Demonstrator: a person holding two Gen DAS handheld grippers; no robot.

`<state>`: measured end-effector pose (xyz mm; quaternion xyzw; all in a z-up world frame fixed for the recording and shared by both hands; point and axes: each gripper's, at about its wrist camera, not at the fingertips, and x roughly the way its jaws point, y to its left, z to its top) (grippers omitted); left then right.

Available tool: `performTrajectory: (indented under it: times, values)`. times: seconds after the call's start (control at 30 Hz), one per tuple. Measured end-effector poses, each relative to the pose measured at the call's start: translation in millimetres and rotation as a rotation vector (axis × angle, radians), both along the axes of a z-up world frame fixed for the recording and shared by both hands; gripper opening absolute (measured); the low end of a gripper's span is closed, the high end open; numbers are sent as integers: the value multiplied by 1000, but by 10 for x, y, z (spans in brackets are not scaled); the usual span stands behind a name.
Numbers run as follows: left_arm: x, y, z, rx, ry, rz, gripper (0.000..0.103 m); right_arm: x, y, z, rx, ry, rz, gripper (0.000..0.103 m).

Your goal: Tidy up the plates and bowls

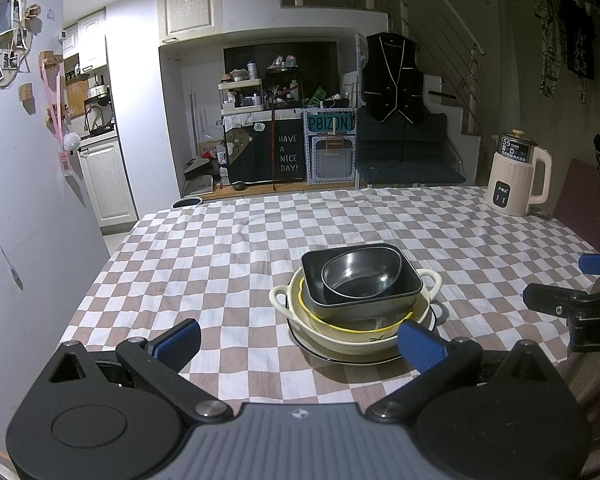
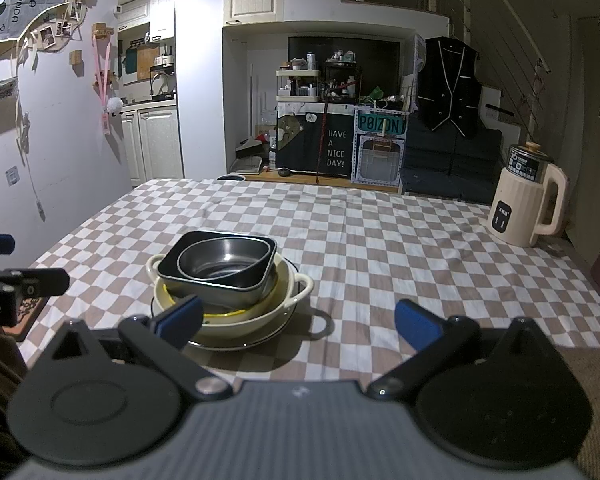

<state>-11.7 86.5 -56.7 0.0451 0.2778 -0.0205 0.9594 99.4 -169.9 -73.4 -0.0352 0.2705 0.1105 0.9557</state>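
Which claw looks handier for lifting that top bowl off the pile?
Probably the left claw: the stack sits nearer its open gap, round bowl just ahead. The right claw, also open, has it off to its left.

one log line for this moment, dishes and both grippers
dishes: nested stack on checked tablecloth | left gripper: open, empty | right gripper: open, empty

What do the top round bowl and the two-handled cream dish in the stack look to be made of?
Round bowl: seemingly metal or dark melamine; grey, with soft sheen and a thin rim. Two-handled cream dish: likely glazed ceramic; glossy cream surface, thick walls and moulded loop handles.
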Motion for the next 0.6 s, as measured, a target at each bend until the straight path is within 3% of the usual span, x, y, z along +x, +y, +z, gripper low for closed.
performTrajectory:
  times: [0.6]
  values:
    - [2,17,2,1,-5,8,103,-1,-2,0,0,0,0,103]
